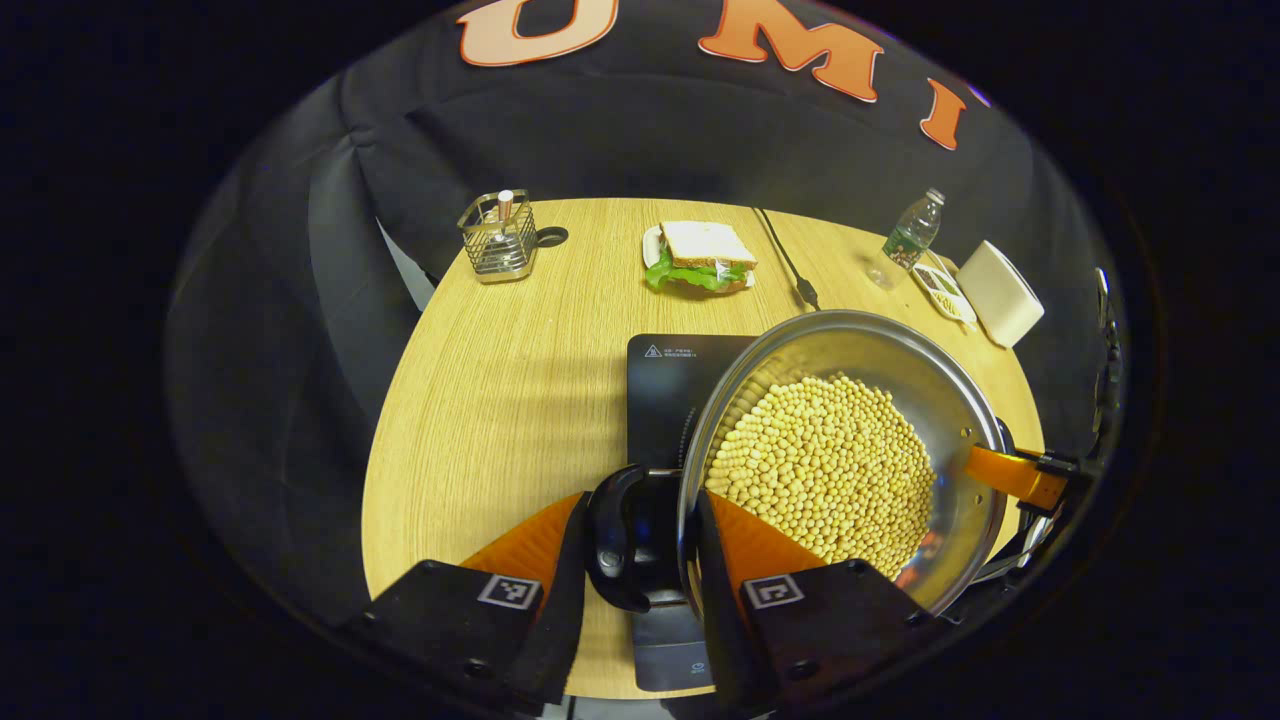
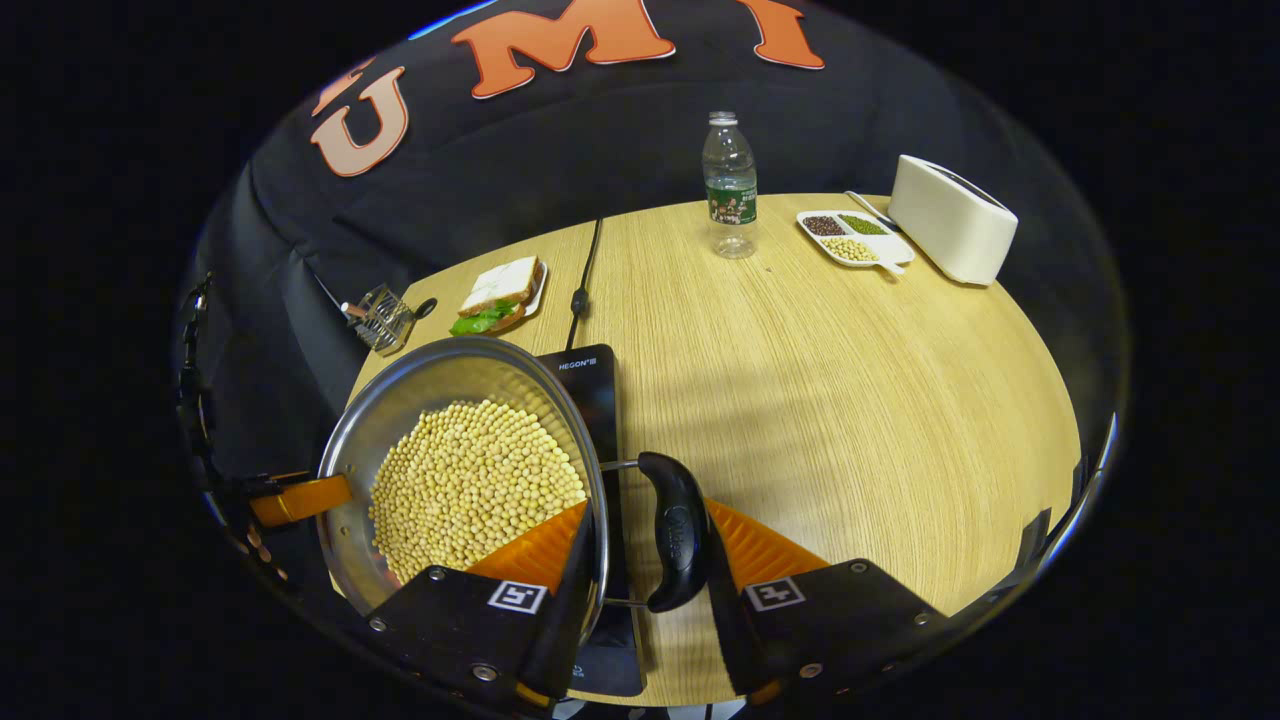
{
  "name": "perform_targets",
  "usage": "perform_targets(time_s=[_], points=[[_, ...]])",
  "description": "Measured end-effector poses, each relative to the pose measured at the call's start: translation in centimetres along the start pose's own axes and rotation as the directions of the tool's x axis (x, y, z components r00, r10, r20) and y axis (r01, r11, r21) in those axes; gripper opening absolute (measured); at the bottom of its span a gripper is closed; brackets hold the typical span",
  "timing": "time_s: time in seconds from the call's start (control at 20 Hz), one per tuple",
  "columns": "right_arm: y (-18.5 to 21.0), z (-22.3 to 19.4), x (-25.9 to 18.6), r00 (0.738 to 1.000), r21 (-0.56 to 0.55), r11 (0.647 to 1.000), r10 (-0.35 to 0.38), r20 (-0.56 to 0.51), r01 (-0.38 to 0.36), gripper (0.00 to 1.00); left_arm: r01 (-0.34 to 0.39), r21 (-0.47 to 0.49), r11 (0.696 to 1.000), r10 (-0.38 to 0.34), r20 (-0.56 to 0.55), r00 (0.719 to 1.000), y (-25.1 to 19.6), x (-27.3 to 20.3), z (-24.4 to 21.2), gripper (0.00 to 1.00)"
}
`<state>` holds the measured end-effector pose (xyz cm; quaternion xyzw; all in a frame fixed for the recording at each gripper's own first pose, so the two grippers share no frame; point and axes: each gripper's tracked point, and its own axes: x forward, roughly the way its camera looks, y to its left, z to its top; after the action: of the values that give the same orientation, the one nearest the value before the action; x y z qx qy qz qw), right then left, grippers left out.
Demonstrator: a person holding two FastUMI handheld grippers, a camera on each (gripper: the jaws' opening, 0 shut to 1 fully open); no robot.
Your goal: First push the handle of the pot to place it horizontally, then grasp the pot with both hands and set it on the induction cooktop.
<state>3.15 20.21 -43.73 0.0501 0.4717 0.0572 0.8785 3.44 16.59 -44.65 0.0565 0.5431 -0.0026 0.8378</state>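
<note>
Both hand-held grippers, left (image 1: 640,545) and right (image 2: 648,545), clench the pot (image 1: 850,460) handles, probably lifted over the cooktop (image 1: 665,395) for level carrying.

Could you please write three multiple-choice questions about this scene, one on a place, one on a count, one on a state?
1. What lies beside the toaster?
A. a sectioned dish
B. the sandwich
C. the wire basket

2. How many sections does the sectioned dish have?
A. one
B. three
C. five

3. What does the right claw straddle?
A. the bottle
B. nothing
C. the pot's rim and side handle

Answers:
1. A, the dish sits just next to the toaster.
2. B, three separate fillings show.
3. C, one finger is inside the pot, the other outside the black handle.
</note>
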Motion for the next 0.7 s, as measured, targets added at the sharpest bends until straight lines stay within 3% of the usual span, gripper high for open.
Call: perform_targets(time_s=[0.05,0.1,0.15,0.2,0.4,0.45,0.55,0.7], points=[[-0.2,0.4,-0.4,1.0,-0.002,1.0,0.019,0.011,-0.019,0.66,-0.036,0.006,0.999,0.036,0.023,0.999,0.0,-0.4,0.5,0.63],[-0.8,1.3,-1.7,0.999,-0.014,1.0,0.019,0.029,-0.019,0.68,-0.082,0.015,0.997,0.081,0.06,0.995,0.5,-1.8,1.5,0.68],[-1.5,2.3,-2.8,0.998,-0.027,0.999,0.019,0.052,-0.018,0.92,-0.129,0.017,0.992,0.126,0.102,0.987,1.4,-3.5,2.6,0.84],[-2.4,3.6,-4.2,0.997,-0.041,0.999,0.02,0.078,-0.017,0.96,-0.155,0.01,0.988,0.152,0.153,0.977,1.9,-5.7,4.3,1.0],[-5.2,11.0,-11.2,0.968,-0.092,0.996,0.037,0.249,-0.015,0.95,-0.162,-0.053,0.985,0.17,0.359,0.918,0.8,-16.0,11.1,0.94],[-5.7,13.0,-13.2,0.952,-0.096,0.995,0.042,0.303,-0.014,0.95,-0.188,-0.047,0.981,0.19,0.42,0.887,-0.1,-18.3,12.8,0.98],[-6.4,16.8,-18.0,0.914,-0.104,0.994,0.056,0.402,-0.015,0.95,-0.226,-0.034,0.974,0.206,0.556,0.805,-2.4,-24.0,17.7,0.94],[-7.8,21.6,-25.3,0.835,-0.131,0.991,0.066,0.547,0.008,0.95,-0.152,-0.062,0.986,0.151,0.712,0.685,-6.8,-32.7,23.7,0.97]])
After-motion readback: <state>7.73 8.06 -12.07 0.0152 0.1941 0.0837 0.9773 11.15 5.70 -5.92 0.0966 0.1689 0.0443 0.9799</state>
